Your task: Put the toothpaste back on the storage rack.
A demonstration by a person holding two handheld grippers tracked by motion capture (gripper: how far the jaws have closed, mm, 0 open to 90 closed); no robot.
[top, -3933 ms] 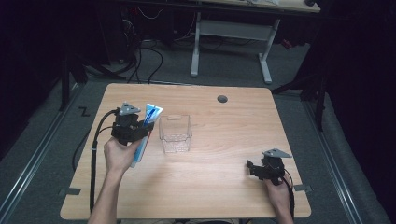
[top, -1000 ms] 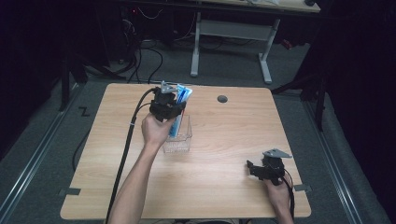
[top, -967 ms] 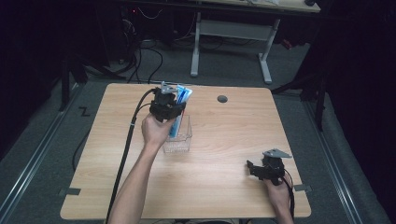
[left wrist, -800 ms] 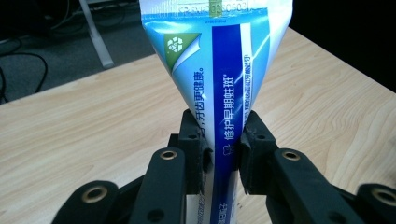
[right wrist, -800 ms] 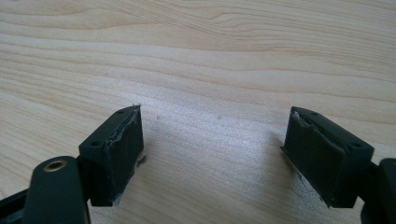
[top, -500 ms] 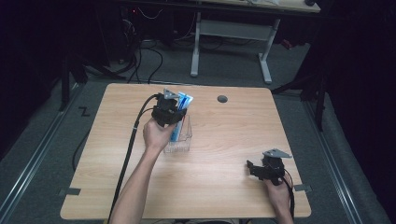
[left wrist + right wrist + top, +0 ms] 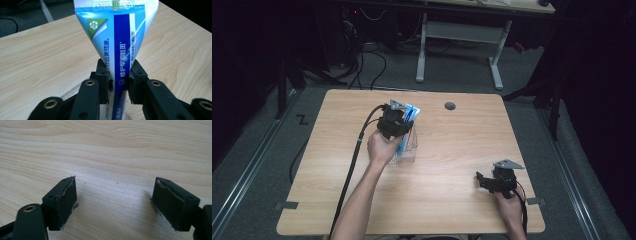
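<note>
Left gripper (image 7: 398,121) pinching blue-and-white toothpaste tube (image 7: 117,42) near lower end, crimped tail up. Tube held upright over clear plastic box (image 7: 408,149) at table (image 7: 462,150) middle; lower part seems already inside box, hard to tell whether touching bottom. Pickup done, carry done. Left: lower fully, release, withdraw. Right gripper (image 7: 113,202) resting near table's right edge, jaws spread, nothing between.

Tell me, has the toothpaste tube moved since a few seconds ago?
Yes. The toothpaste tube, clamped in the left gripper, went from left of the clear box down into it.
</note>
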